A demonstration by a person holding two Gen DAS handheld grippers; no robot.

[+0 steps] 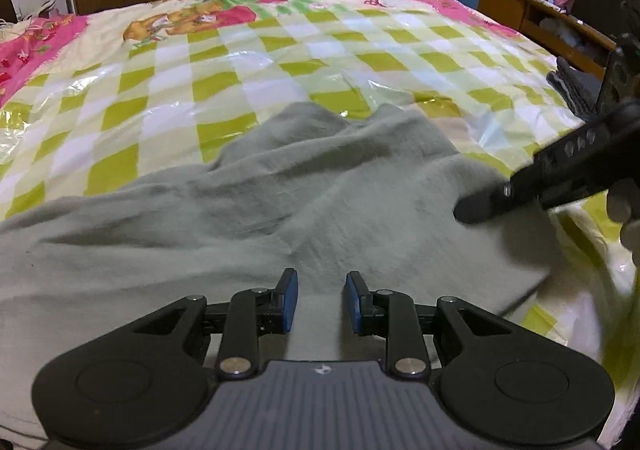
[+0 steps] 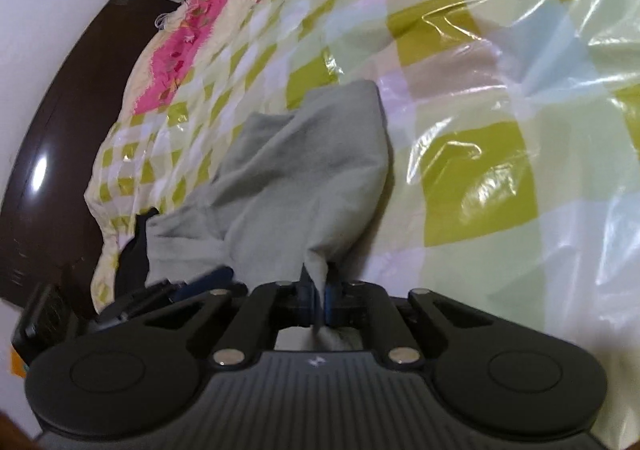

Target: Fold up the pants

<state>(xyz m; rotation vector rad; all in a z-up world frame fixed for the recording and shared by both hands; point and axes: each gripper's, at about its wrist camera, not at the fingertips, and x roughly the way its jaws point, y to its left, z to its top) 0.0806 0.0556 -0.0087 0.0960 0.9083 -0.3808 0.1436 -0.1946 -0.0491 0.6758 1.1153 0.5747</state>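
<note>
- A bed [image 1: 304,38], covered in a green-checked sheet under clear plastic, is filling both views.
- Grey pants [image 1: 256,210] are lying rumpled along its near edge, their long axis running left to right.
- The right gripper [image 2: 319,296] is pinching a fold of the pants at their right end, fingers clamped together on cloth.
- The left gripper [image 1: 319,300] is hovering just over the near-left fabric, fingers apart, nothing between them.
- No readable writing is showing; only a small emblem on each gripper.

Beyond my pants [image 1: 280,186], toward twelve o'clock, the bed [image 1: 280,50] lies open; at two o'clock my right tool [image 1: 480,206] and a wooden shelf [image 1: 520,10] crowd the way.
</note>
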